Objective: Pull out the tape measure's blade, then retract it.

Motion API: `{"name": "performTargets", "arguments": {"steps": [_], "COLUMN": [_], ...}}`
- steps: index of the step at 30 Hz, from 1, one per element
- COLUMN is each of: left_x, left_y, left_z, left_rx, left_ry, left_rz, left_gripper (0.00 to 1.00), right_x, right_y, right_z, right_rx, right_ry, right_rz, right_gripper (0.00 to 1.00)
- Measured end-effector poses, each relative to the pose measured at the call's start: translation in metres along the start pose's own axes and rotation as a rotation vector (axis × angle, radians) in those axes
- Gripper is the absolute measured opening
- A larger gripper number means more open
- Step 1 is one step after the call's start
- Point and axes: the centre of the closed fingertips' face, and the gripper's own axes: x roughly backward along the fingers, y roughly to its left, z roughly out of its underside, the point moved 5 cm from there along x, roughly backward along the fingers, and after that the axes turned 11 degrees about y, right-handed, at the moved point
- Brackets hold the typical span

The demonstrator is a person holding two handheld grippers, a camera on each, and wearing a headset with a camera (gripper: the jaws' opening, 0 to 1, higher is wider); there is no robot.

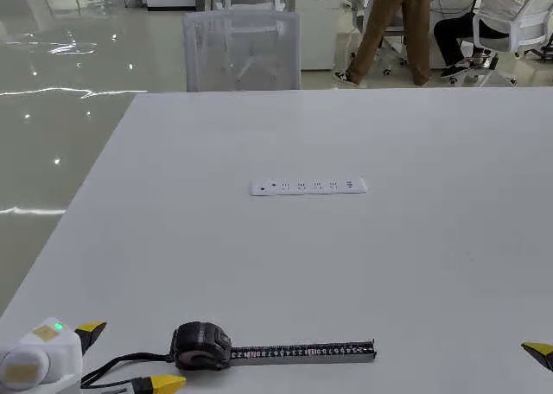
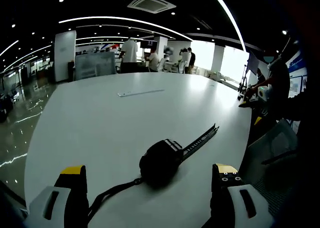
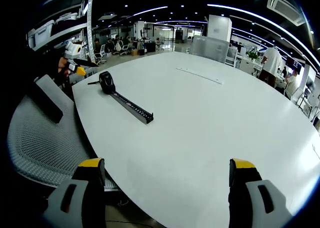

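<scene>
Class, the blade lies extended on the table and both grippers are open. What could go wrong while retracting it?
Neither the open left gripper nor the open right gripper holds the black tape measure case, so the case may skid when the black numbered blade snaps back. The thin black wrist strap lies between the left gripper's jaws; closing could pinch it instead.

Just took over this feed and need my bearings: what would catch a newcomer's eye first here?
The black tape measure at the near edge of the table, its blade drawn out flat to the right. The open left claw sits just left of it, and the open right claw hangs beyond the blade's tip. A white power strip lies mid-table.
</scene>
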Motion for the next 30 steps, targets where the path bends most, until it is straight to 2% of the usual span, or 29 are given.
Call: {"name": "performTargets", "arguments": {"steps": [4, 6, 10, 12, 14, 16, 20, 26, 29, 30], "left_x": [-0.010, -0.016, -0.025, -0.030, -0.034, -0.039, -0.046, -0.057, -0.061, -0.062], "left_y": [-0.011, -0.012, -0.021, -0.025, -0.030, -0.035, -0.043, -0.050, -0.050, -0.051], "left_z": [-0.006, -0.006, -0.008, -0.009, -0.011, -0.012, -0.018, -0.016, -0.014, -0.012], "left_rx": [-0.010, 0.006, 0.046, 0.062, 0.070, 0.056, 0.057, 0.075, 0.115, 0.127], "left_ry": [0.009, 0.025, 0.041, 0.054, 0.048, 0.060, 0.050, 0.029, -0.021, -0.021], "left_rz": [-0.014, -0.033, -0.032, -0.051, -0.059, -0.087, -0.108, -0.145, -0.156, -0.151], "left_gripper": [1.00, 1.00, 1.00, 1.00, 1.00, 1.00, 1.00, 1.00, 1.00, 1.00], "right_x": [-0.001, -0.001, -0.004, -0.006, -0.008, -0.011, -0.016, -0.025, -0.031, -0.033], "right_y": [0.002, 0.003, 0.004, 0.005, 0.005, 0.005, 0.006, 0.008, 0.008, 0.009], "right_z": [-0.007, -0.010, -0.015, -0.019, -0.022, -0.025, -0.034, -0.054, -0.063, -0.066], "right_rx": [0.027, 0.042, 0.062, 0.083, 0.092, 0.108, 0.144, 0.211, 0.246, 0.257], "right_ry": [-0.006, -0.003, 0.002, 0.005, 0.006, 0.013, 0.018, 0.021, 0.027, 0.028], "right_rz": [-0.009, -0.017, -0.031, -0.034, -0.042, -0.048, -0.058, -0.083, -0.095, -0.100], "right_gripper": [0.99, 0.98, 0.99, 0.99, 1.00, 1.00, 1.00, 1.00, 1.00, 1.00]}}
